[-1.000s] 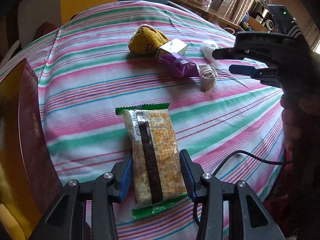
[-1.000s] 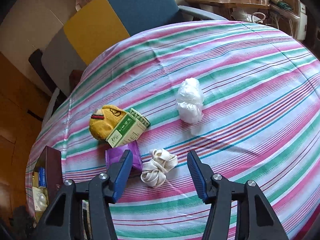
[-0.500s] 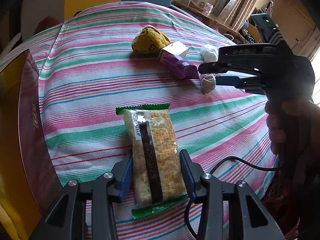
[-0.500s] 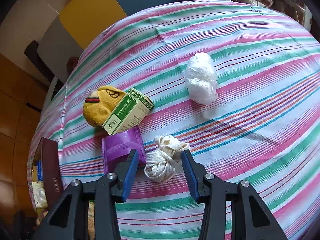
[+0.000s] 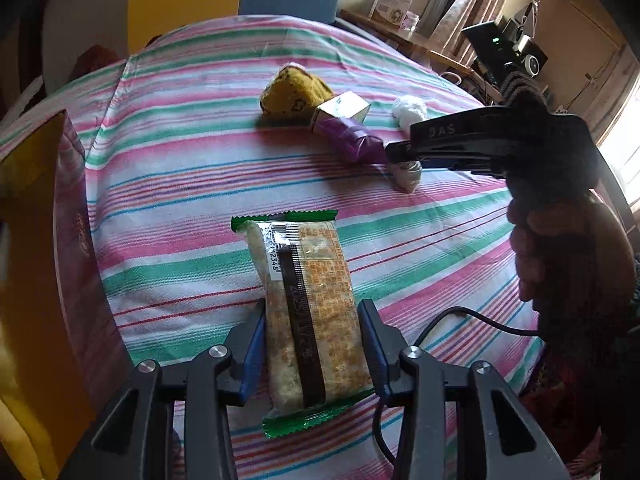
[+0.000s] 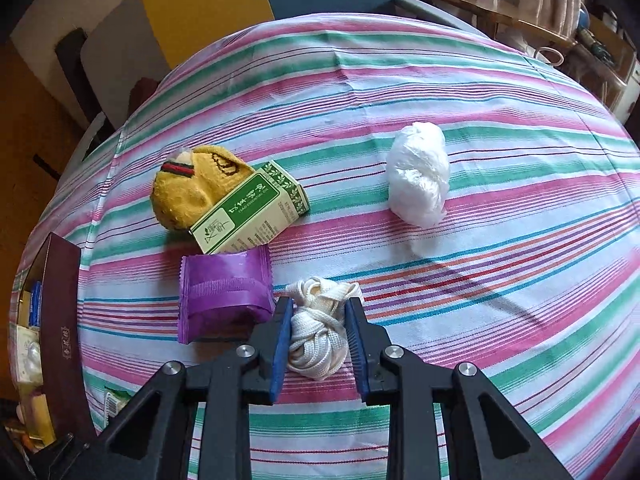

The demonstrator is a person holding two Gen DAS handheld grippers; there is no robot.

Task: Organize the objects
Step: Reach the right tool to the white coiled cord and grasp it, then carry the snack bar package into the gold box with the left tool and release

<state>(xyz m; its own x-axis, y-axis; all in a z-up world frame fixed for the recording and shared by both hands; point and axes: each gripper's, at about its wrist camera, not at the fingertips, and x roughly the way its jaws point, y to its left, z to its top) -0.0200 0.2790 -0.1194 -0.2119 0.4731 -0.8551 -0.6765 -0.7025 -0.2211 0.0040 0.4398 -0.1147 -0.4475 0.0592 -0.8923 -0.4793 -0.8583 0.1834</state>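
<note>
While pointed steeply down over the striped counter [image 5: 180, 184], left hand-held gripper [image 5: 312, 354] pinching a snack packet [image 5: 308, 312] near the packet's lower end, blue pads against both long edges. Packet clear-fronted with green crimped ends, lengthwise between the fingers, far end pointing away from the camera. At the left edge, maroon box [image 5: 76, 248], upright wall just beside the counter's rim. Further back, a yellow sock [image 5: 294, 94], a small carton [image 5: 342, 110] touching it, and a purple sachet [image 5: 352, 140] just beside the carton. White plastic bundle [image 5: 408, 110] behind, partly hidden. Right hand-held gripper [image 5: 400, 156] seen side-on at the right, tips down on a cream strap bundle [image 5: 408, 172]; a hand [image 5: 560, 248] wrapped around its grip, a black cable [image 5: 460, 316] trailing below.

In the right wrist view, right hand-held gripper [image 6: 316, 332] closed further just now and pinching the cream strap bundle [image 6: 316, 332], both blue pads pressed against its sides. Bundle resting on the counter [image 6: 480, 240], knotted loops protruding beyond the fingertips. Purple sachet [image 6: 224, 296] immediately left of the left finger, touching or nearly touching it. Green-and-cream carton [image 6: 250, 208] beyond the sachet, leaning on the yellow sock [image 6: 188, 192]. White plastic bundle [image 6: 418, 174] well apart at upper right. Maroon box [image 6: 60, 320] at the far left, open top showing assorted small items inside.
</note>
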